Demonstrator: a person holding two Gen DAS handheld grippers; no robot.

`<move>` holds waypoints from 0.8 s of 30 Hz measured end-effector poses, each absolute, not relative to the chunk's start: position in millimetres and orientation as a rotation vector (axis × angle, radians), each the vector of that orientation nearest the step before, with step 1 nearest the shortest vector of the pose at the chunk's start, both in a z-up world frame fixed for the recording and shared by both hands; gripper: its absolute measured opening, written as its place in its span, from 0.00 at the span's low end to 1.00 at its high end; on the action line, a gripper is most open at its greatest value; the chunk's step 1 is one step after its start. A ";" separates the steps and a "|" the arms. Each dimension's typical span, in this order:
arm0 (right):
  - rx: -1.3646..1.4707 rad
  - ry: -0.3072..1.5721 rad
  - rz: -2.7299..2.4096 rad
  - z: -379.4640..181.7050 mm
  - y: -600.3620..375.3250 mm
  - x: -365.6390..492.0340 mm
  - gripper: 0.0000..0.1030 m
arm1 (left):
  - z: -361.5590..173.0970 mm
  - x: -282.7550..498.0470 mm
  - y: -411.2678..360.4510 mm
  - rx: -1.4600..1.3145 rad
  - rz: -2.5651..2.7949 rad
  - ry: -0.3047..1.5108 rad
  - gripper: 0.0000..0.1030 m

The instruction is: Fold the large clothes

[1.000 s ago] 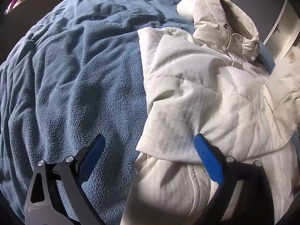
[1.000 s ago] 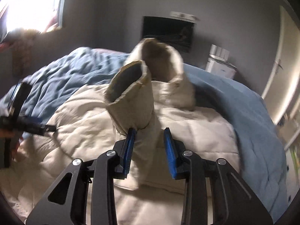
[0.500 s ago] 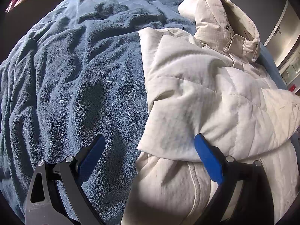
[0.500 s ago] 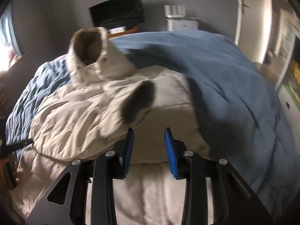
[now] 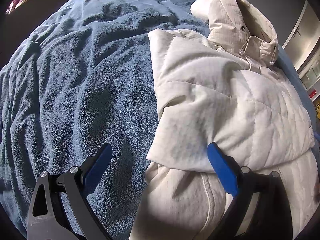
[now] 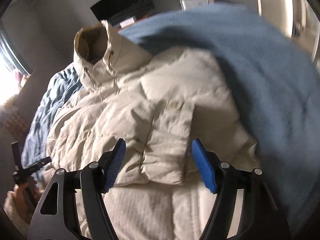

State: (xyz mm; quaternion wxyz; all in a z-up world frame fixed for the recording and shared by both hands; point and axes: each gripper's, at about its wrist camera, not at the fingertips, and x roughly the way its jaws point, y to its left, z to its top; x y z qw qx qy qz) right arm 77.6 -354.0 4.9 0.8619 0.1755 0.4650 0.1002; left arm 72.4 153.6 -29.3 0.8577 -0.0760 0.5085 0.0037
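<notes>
The puffy white coat [image 5: 230, 104] lies on the blue blanket [image 5: 84, 84]. Both sleeves are folded across it. The left hand-held gripper [image 5: 158, 158] and right hand-held gripper [image 6: 159, 160] are wide open, holding nothing.

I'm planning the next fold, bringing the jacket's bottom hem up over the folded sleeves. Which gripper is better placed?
Probably the right gripper: it is open and centred over the jacket, with the hem just below. The left gripper, also open, straddles the jacket's edge, one finger over the blue blanket.

Matt quilted cream cloth jacket [image 5: 230, 104], nubbly blue fleece blanket [image 5: 84, 84], ribbed blue plastic fingers [image 6: 117, 163]
</notes>
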 end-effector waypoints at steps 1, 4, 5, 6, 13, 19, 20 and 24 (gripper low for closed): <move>0.405 1.003 0.227 -3.5 -355.5 78.9 0.63 | -29.3 72.3 153.6 -0.160 0.008 1.069 0.90; 0.378 1.017 0.217 -10.1 -354.3 74.1 0.23 | -29.9 72.4 153.8 -0.160 0.015 1.072 0.90; 0.360 1.004 0.213 -7.2 -354.4 73.0 0.14 | -30.2 72.3 154.7 -0.163 0.018 1.073 0.90; 0.362 0.986 0.219 -3.7 -355.1 71.3 0.11 | -30.7 72.2 155.2 -0.168 0.018 1.074 0.90; 0.194 0.843 0.220 40.3 -340.1 62.4 0.08 | -31.2 72.4 156.2 -0.174 0.013 1.077 0.90; 0.130 0.988 0.141 -6.8 -340.5 79.8 0.08 | -32.4 73.1 154.9 -0.167 0.014 1.081 0.92; 0.125 1.008 0.140 -16.2 -341.0 80.6 0.09 | -32.4 73.1 154.7 -0.166 0.015 1.080 0.92; 0.179 1.030 0.137 -16.1 -348.3 81.3 0.15 | -17.1 69.5 150.3 -0.110 0.042 1.055 0.91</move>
